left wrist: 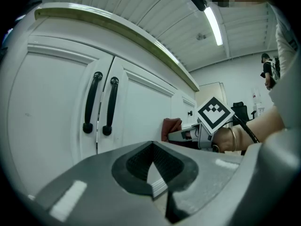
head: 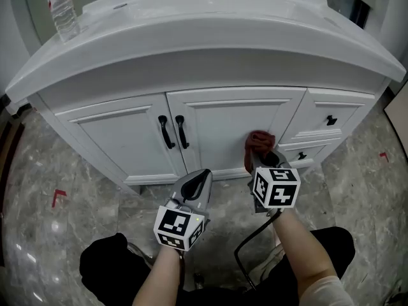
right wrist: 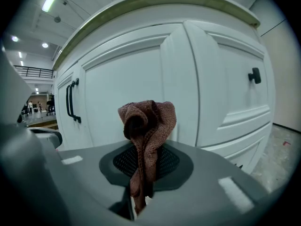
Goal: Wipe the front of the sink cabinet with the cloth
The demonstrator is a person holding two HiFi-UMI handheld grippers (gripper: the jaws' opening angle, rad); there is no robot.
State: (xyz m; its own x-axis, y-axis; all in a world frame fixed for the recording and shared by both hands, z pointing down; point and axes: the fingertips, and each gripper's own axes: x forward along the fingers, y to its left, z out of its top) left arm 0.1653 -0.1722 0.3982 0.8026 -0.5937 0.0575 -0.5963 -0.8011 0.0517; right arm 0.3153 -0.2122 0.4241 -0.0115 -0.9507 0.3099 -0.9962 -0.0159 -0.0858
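The white sink cabinet has two doors with black handles and drawers at the right. My right gripper is shut on a reddish-brown cloth, bunched against the lower right part of the right door. In the right gripper view the cloth sticks up from between the shut jaws. My left gripper hangs shut and empty, low in front of the doors and a little back from them. From the left gripper view the handles, the cloth and the right gripper show.
A plastic water bottle stands on the countertop at the left. Black drawer knobs are right of the cloth. The floor is grey marble with a red tape mark. A black cable trails from the right gripper.
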